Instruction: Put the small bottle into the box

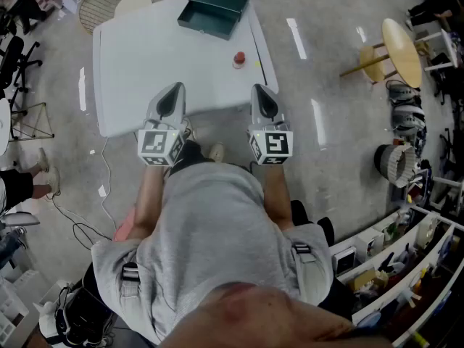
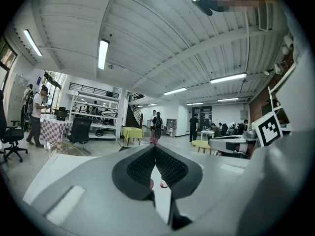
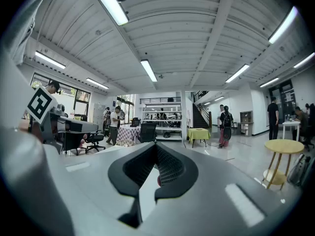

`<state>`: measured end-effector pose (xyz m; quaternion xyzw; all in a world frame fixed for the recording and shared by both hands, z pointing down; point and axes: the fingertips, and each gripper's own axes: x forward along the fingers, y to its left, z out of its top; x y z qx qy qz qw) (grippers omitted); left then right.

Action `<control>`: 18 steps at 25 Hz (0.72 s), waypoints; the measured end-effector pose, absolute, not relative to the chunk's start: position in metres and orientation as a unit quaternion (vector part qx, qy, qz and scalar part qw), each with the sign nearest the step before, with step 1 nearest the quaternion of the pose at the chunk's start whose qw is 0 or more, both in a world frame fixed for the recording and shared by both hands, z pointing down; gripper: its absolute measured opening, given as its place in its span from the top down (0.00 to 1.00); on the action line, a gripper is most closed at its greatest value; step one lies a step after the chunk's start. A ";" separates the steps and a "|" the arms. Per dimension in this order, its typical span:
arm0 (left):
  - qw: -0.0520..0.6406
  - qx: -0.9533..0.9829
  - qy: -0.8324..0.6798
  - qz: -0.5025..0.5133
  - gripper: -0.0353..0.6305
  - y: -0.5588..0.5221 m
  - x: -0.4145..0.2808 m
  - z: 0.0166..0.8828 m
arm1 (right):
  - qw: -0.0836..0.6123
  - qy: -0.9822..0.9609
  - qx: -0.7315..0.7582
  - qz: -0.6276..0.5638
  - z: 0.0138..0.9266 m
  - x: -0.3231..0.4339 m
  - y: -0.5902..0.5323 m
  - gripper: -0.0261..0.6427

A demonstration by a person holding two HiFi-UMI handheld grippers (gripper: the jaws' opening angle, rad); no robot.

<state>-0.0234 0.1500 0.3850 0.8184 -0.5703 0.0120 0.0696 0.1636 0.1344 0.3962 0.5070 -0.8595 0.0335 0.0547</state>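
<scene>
Holding both grippers level at the near edge of the table (image 1: pixel 138 56), you have the left gripper (image 1: pixel 174 90) and the right gripper (image 1: pixel 260 90) side by side. They are well apart from each other, tips just over the white top. Left gripper view: jaws clenched tip to tip, nothing between them. Right gripper view: the same, pressed together and empty.

Small bottle (image 1: pixel 238 59): red cap, pale whitish body, very small against the table. It looks upright, though it is too small to be sure. It stands on the table's right side, near the right edge, ahead of the right gripper and between that gripper and the box. Both gripper views catch only a red speck of it, low in the gap under the closed tips.

Box (image 1: pixel 214 9): dark green, shallow, open at the top, set askew at the far edge of the table, right of centre. It is near the bottle but not touching it.

Edges and room: bare white surface runs from the left gripper out to the box, and the whole left half of the table is free. The bottle has little margin to the right edge. A round wooden stool (image 1: pixel 402 49) stands well off to the right on the grey floor (image 1: pixel 326 129).
</scene>
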 end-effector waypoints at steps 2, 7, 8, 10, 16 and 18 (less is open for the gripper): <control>0.069 0.819 -0.569 0.011 0.93 0.149 -0.020 0.384 | 0.054 -0.859 0.508 0.038 0.396 0.167 0.133 0.96; 0.068 0.821 -0.567 0.014 0.93 0.150 -0.012 0.385 | 0.059 -0.857 0.511 0.036 0.400 0.173 0.134 0.96; 0.067 0.821 -0.566 0.015 0.93 0.150 -0.011 0.386 | 0.061 -0.855 0.513 0.034 0.401 0.174 0.133 0.96; 0.067 0.823 -0.564 0.018 0.93 0.149 -0.008 0.387 | 0.064 -0.852 0.519 0.034 0.404 0.176 0.131 0.96; 0.070 0.827 -0.558 0.024 0.93 0.140 -0.003 0.389 | 0.066 -0.849 0.523 0.035 0.404 0.177 0.122 0.96; 0.071 0.828 -0.555 0.024 0.93 0.134 -0.003 0.390 | 0.070 -0.848 0.524 0.035 0.406 0.176 0.117 0.96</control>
